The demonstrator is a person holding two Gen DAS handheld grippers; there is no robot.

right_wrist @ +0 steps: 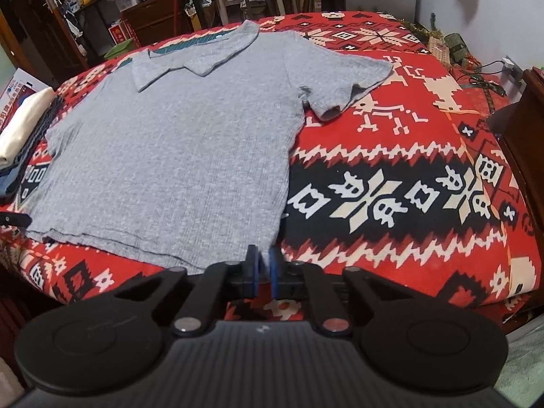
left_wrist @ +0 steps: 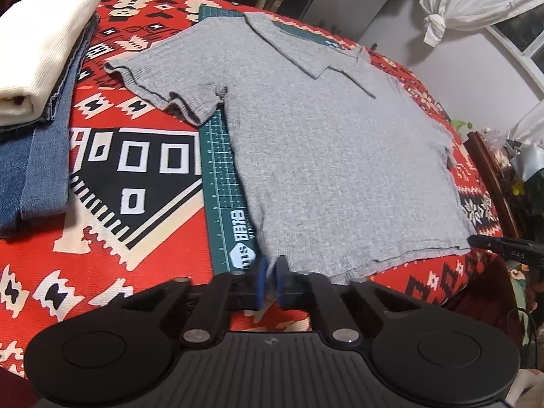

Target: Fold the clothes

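Clamped at its two hem corners by the left gripper [left_wrist: 271, 273] and right gripper [right_wrist: 263, 265], flat on the red patterned blanket [right_wrist: 391, 183]: grey ribbed short-sleeved collared shirt [left_wrist: 340, 156].

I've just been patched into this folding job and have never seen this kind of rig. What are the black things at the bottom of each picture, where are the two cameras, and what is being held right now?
There is no robot arm: a person carries a two-finger gripper in each hand, and each gripper has a fisheye camera looking forward along its fingers. The black shapes at the bottom of each picture are that gripper's own body.

One picture comes from the left gripper, the other from the right gripper. Both look across a bed with a red patterned blanket. A grey polo shirt lies flat on it, collar at the far end, partly over a green cutting mat. On the left side lies a stack: a folded cream garment on folded jeans.

Each gripper is closed on a bottom hem corner of the shirt, one on each side.
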